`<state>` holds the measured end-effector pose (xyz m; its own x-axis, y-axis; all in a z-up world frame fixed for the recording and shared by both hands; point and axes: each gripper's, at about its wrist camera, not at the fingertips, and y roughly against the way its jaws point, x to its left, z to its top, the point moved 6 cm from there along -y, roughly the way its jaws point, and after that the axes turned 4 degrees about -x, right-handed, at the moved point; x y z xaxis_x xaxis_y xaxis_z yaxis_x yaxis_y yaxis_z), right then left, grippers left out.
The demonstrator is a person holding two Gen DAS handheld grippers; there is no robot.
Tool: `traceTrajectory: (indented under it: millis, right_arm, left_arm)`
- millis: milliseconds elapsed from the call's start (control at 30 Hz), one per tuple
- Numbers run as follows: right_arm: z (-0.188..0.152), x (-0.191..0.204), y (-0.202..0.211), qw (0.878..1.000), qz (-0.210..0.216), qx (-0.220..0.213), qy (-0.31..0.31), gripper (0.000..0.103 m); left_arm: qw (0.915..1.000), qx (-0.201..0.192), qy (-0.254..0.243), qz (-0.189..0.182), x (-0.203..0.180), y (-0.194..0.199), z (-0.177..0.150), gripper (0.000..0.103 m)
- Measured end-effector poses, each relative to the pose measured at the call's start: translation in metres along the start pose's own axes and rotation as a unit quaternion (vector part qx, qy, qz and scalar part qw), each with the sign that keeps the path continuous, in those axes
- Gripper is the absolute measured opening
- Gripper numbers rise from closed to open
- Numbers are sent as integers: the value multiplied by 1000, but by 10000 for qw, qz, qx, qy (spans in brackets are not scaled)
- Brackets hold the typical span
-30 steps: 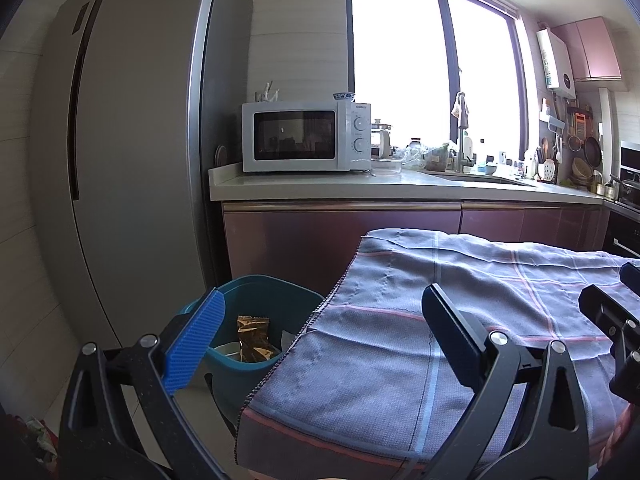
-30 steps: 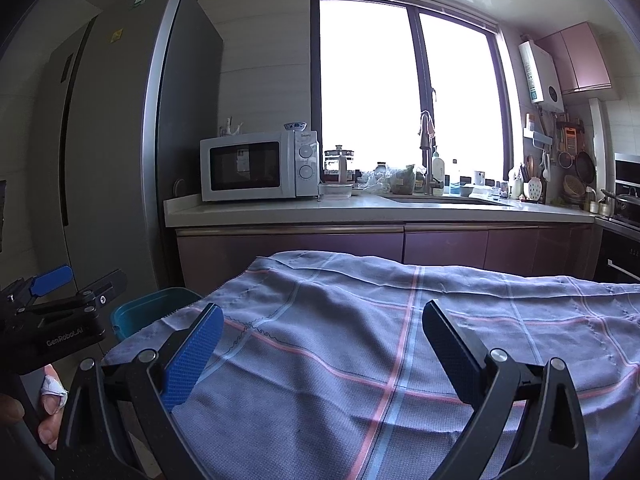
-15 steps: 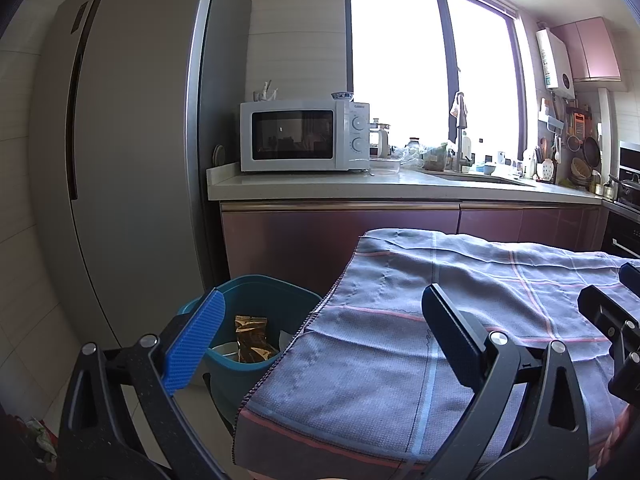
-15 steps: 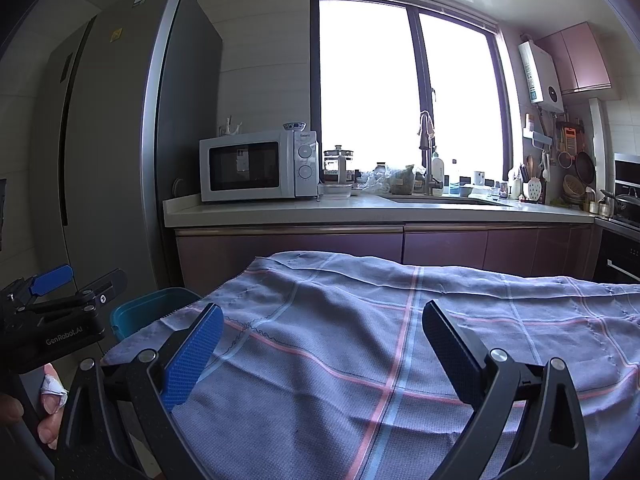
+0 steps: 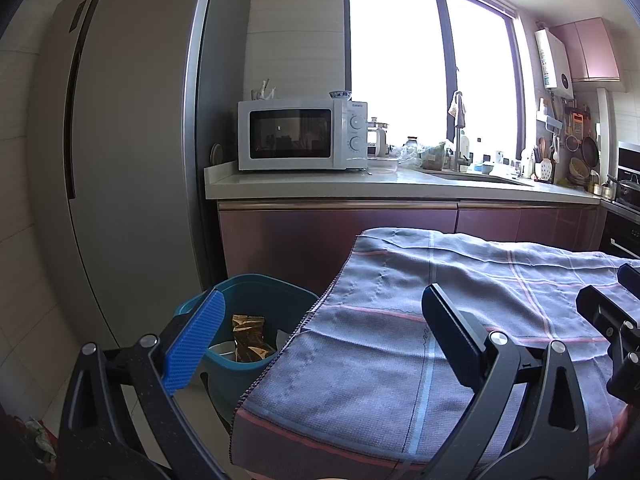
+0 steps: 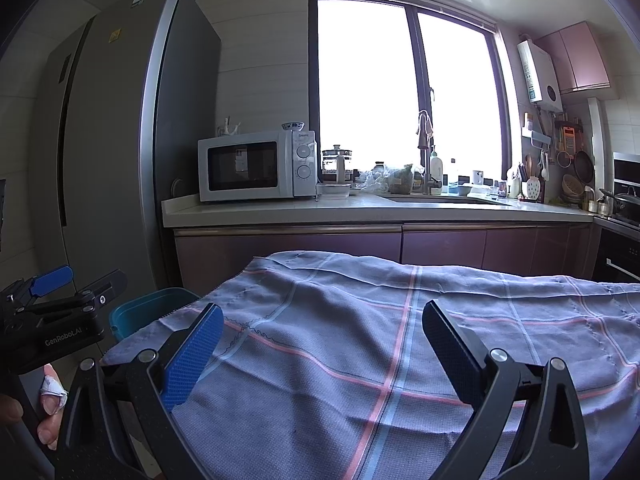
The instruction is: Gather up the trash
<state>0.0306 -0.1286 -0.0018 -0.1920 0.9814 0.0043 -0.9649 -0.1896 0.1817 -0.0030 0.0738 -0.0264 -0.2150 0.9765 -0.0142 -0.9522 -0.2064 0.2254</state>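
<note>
I hold both tools level above the plaid cloth (image 6: 400, 352) that covers the table, and neither one carries anything: my left gripper (image 5: 320, 340) has its jaws spread wide with only air between the pads, and my right gripper (image 6: 322, 344) is spread just as wide over the middle of the cloth. The thing that matters now is the teal bin (image 5: 256, 360), which stands on the floor just beside the table's left edge, lower than both tools and to the left of them. From my left gripper it lies ahead and slightly left, with its mouth partly behind my blue left pad; from my right wrist view only a slice of its rim (image 6: 152, 308) shows past the cloth's corner, so my left hand is plainly the nearer one. Inside the bin a gold snack wrapper (image 5: 250, 338) stands roughly upright, its long axis running top to bottom, with some pale scrap beside it. I see no loose trash on the cloth in either view, so I judge the collecting is near its end, or the next piece lies out of sight. On the floor at the far left something crumpled (image 5: 38, 436) shows, too dim to name.
</note>
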Motion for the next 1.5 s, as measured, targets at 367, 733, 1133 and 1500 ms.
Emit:
traceTrajectory:
  millis: [367, 733, 1133, 1500]
  right_arm:
    - [-1, 0, 1, 10000, -23, 7, -5, 96]
    - [-2, -2, 1, 10000, -44, 21, -24, 96]
    - [-2, -8, 0, 10000, -74, 18, -54, 96]
    - [-7, -75, -17, 9960, -540, 680, -225, 96]
  left_arm:
    - [10000, 28, 49, -47, 1, 0, -1, 97]
    - [9999, 58, 42, -96, -3, -2, -1, 97]
    - [9998, 26, -123, -121, -13, -3, -3, 97]
    - [9863, 1265, -251, -1028, -67, -77, -9, 97]
